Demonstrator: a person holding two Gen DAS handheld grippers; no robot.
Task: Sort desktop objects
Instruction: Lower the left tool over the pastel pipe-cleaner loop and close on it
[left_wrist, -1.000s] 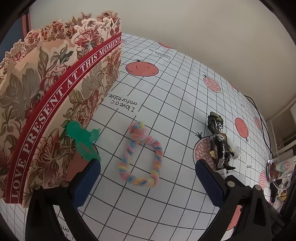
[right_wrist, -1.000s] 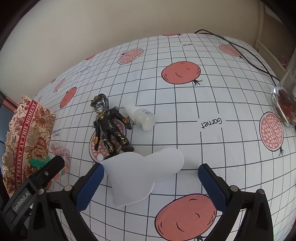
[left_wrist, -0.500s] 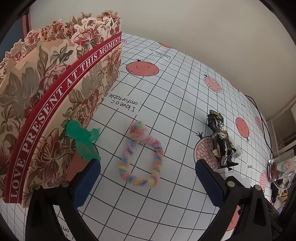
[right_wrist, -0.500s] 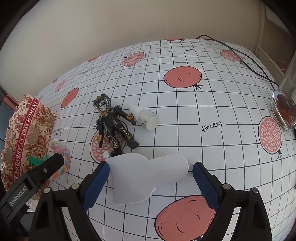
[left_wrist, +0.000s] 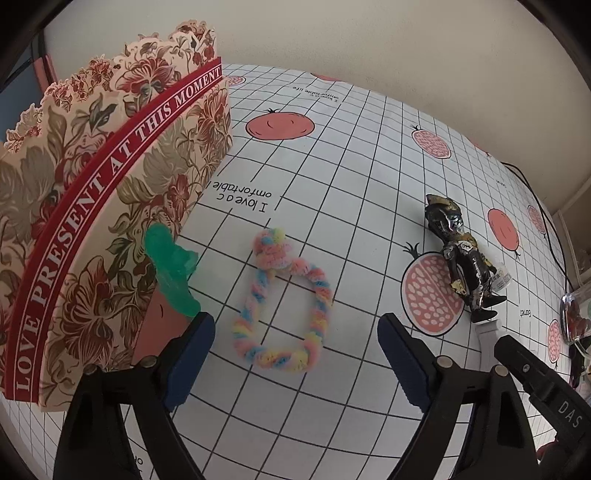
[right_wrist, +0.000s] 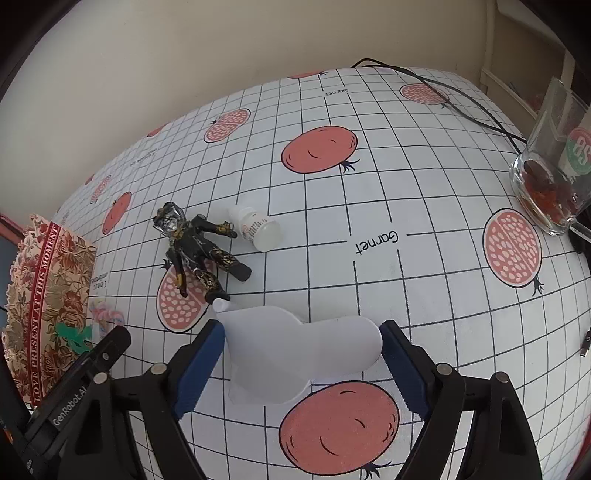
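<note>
A tabletop covered by a white grid-lined cloth (right_wrist: 424, 206) printed with red pomegranates. The right gripper (right_wrist: 303, 363) sits low over the cloth with its blue-padded jaws spread wide on either side of a white scoop-shaped plastic piece (right_wrist: 295, 354); the pads are beside the piece's edges, and whether they touch it cannot be told. Just beyond the scoop lies a black and gold action figure (right_wrist: 195, 251) on its back, its feet almost at the scoop's narrow tip. A small white pill bottle (right_wrist: 256, 230) lies on its side, touching or just beside the figure's arm. At the far right stands a clear glass cup (right_wrist: 550, 173) with red pieces in its bottom.

The left gripper (left_wrist: 295, 354) is open too, holding nothing, its jaws framing a loop of pastel rainbow chenille cord (left_wrist: 284, 302) lying flat on the cloth. Left of the loop, a green figurine (left_wrist: 171, 269) stands against a floral paper box (left_wrist: 92, 206) with a red band reading "LOVE PRESENT AT THIS MOMENT"
</note>
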